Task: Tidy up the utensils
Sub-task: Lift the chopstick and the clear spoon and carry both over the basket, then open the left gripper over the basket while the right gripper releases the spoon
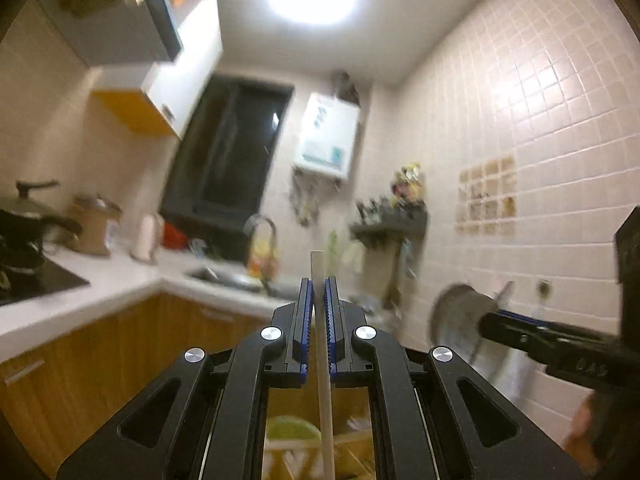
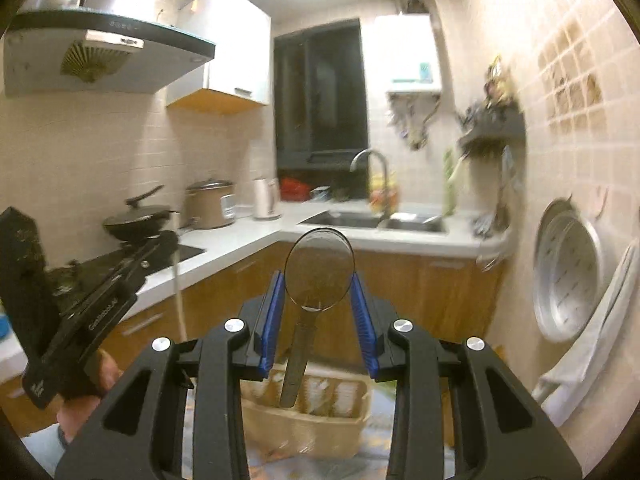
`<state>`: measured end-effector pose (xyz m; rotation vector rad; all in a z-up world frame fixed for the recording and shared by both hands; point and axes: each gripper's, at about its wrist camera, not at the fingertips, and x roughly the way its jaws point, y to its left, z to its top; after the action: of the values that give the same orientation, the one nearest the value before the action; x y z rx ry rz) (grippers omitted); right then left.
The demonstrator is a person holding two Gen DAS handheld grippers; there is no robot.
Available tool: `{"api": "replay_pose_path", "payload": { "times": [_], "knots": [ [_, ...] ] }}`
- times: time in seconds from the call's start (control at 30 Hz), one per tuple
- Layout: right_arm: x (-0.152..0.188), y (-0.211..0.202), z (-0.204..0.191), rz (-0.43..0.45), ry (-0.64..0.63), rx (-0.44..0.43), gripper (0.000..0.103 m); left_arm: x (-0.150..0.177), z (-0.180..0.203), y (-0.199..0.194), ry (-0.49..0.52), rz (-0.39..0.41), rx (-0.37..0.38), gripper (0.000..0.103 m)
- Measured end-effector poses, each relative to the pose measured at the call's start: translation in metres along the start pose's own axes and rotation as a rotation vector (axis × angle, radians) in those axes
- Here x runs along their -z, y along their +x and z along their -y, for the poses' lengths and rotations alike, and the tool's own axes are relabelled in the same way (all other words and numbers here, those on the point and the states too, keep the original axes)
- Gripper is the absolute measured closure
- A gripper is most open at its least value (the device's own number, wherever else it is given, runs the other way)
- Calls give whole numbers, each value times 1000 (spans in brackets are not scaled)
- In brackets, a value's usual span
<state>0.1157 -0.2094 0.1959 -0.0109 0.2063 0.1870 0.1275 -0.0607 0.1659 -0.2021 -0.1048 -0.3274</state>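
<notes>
**Both grippers loaded, raised over the basket**

So: left gripper [image 1: 319,292] clamped tight on a thin white chopstick [image 1: 325,408], stick running up between the pads. Right gripper [image 2: 319,296] clamped across a round metal spoon [image 2: 319,270] bowl, handle hanging down. Beige utensil basket [image 2: 308,420] sits below on the tabletop, beneath both.

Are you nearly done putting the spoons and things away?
Not yet. Nothing clearly looks put away; the beige basket below is too blurred to tell what is inside. In hand right now: the left gripper is shut on a thin white stick, and the right gripper is shut on a metal spoon by its bowl. Both still need a place.
</notes>
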Motion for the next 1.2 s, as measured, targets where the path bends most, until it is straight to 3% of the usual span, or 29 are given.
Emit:
{"api": "replay_pose_path", "payload": {
  "times": [0.23,0.37,0.57,0.8,0.87,0.93,1.2],
  "knots": [
    [24,48,2,-28,-66,85,72,26,-20,41,-23,23,-74,99],
    [37,71,8,-60,-62,97,72,39,-21,56,27,26,-110,99],
    [58,90,10,-101,-63,107,72,62,-16,58,109,36,-156,99],
    [70,94,18,-157,-23,84,72,69,-20,49,118,11,-171,98],
    [72,94,20,-198,-3,46,69,66,-20,44,120,-8,-167,89],
    [72,90,23,-226,22,-7,36,63,-19,37,124,-15,-167,62],
    [57,24,28,-184,65,-25,34,17,-17,-30,140,-29,-118,25]
  ]
}}
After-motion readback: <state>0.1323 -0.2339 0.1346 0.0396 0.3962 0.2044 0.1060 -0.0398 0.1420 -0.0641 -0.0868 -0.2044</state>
